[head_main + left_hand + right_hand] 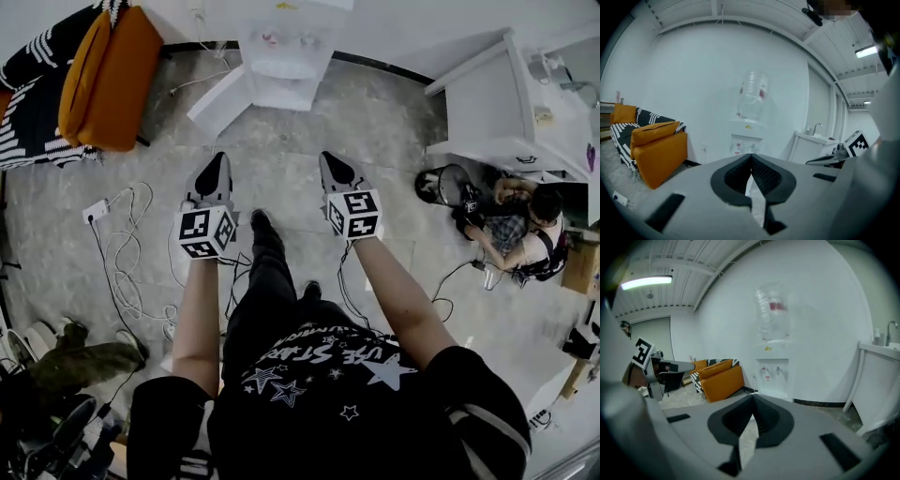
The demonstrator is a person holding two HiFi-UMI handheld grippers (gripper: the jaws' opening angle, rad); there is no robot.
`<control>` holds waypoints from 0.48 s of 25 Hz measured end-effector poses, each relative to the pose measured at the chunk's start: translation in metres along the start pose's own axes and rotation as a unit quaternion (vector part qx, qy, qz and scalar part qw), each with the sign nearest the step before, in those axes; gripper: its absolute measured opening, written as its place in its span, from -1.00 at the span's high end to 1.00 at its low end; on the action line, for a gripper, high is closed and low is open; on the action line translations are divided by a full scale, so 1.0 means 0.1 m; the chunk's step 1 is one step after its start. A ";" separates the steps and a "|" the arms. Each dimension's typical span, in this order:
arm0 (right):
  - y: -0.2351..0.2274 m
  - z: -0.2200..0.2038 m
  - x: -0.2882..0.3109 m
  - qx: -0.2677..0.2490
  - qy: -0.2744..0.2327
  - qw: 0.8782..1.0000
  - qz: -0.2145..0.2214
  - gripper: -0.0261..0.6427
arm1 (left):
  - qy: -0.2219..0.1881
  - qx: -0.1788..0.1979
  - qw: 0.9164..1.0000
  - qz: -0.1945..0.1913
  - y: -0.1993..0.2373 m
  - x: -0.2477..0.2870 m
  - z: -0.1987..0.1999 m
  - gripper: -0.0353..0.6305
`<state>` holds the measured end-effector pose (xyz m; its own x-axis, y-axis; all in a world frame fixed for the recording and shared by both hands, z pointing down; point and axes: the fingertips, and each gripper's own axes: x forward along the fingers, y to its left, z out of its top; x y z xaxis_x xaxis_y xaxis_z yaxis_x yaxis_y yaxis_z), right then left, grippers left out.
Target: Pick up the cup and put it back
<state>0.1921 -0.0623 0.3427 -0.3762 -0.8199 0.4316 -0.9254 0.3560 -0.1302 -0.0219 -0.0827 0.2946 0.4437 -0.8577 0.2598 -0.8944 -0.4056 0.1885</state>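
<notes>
Your left gripper (217, 161) and right gripper (330, 161) both have jaws pressed together and empty, pointing at the water dispenser (281, 58) at twelve o'clock. No cup shows (probably near it). This looks like the approach: find it, then spread the jaws.

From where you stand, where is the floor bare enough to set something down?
Bare floor lies between the orange sofa and the water dispenser, and from the dispenser across to the white counter. Crowded: cables at left, a seated person and fan at right.
</notes>
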 end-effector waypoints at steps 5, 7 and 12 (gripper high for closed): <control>-0.06 -0.04 -0.89 -0.017 -0.015 1.000 -0.018 0.90 | 0.000 0.016 1.000 -0.019 -0.68 -0.45 -0.02 0.87; -0.07 -0.03 -1.21 -0.021 -0.025 0.999 -0.025 0.90 | -0.002 0.021 0.999 -0.029 -0.94 -0.64 -0.03 0.87; 0.08 0.05 -1.96 -0.066 -0.067 0.995 -0.023 0.90 | -0.018 0.016 0.999 -0.041 -1.48 -1.18 -0.08 0.87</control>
<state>0.2585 0.0994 0.2524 -0.3448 -0.8856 0.3111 -0.9309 0.3653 0.0083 0.0586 0.0815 0.2434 0.5134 -0.8321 0.2098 -0.8570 -0.4842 0.1765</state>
